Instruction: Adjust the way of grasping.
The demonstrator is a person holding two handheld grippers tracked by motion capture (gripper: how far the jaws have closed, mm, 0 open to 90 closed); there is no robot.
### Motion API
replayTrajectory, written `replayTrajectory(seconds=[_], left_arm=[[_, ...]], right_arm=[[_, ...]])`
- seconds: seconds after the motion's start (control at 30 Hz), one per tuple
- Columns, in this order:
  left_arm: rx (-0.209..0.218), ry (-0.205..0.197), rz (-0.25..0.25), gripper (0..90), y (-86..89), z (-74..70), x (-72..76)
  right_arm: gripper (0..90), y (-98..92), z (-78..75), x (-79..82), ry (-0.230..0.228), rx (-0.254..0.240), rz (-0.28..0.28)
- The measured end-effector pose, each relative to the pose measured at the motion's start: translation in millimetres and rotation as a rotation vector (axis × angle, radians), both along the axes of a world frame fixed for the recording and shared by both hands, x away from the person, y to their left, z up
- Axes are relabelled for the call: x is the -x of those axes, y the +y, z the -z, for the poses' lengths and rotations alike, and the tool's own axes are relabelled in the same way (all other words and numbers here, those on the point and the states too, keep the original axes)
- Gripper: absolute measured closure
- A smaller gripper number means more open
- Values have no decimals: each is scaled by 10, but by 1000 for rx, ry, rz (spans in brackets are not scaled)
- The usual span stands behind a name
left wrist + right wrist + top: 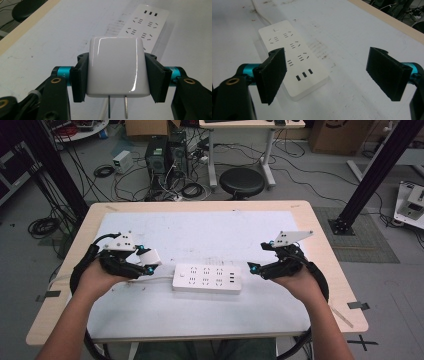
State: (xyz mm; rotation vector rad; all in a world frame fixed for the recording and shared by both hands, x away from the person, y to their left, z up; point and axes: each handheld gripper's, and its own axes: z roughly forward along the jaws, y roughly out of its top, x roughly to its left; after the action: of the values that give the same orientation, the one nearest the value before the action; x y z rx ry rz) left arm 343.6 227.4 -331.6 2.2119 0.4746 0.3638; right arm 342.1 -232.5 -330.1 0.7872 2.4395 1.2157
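A: Left fingers (78, 80) are clamped on the flat sides of the white charger block (116, 66). Its two prongs stick out toward the camera on that gripper, away from the power strip (146, 25).

B: So the prongs face the wrong way for plugging?

A: My reading, yes. In the high view the left gripper (148, 262) holds the charger (150, 256) just left of the strip (207, 278), above the tabletop (200, 232). The strip's long axis runs left to right across the tabletop, socket face up.

B: Right side?

A: Right gripper (254, 268) has its fingers (273, 75) spread wide, nothing between them. It hovers just off the strip's right end, the end with the three small slots (304, 74).

B: Which hand is nearer the sockets?

A: Both are close. The left must turn the prongs down over a socket; the right is placed to steady the strip.
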Motion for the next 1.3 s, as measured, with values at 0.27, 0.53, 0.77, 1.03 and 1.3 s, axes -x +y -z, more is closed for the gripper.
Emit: replayTrajectory(seconds=[0.27,0.53,0.77,1.03,1.3], left_arm=[[-11,-9,53,424,-163,30,-6],[15,-38,137,424,-402,120,72],[45,-71,201,424,-643,233,187],[71,-78,235,424,-861,382,231],[70,-107,262,424,-1018,460,316]], right_arm=[[170,21,-16,-20,3,-5,-19],[170,241,-52,28,32,-11,-87],[170,461,59,20,110,-47,-132],[170,652,221,-9,224,-113,-165],[170,726,330,-52,312,-155,-177]])
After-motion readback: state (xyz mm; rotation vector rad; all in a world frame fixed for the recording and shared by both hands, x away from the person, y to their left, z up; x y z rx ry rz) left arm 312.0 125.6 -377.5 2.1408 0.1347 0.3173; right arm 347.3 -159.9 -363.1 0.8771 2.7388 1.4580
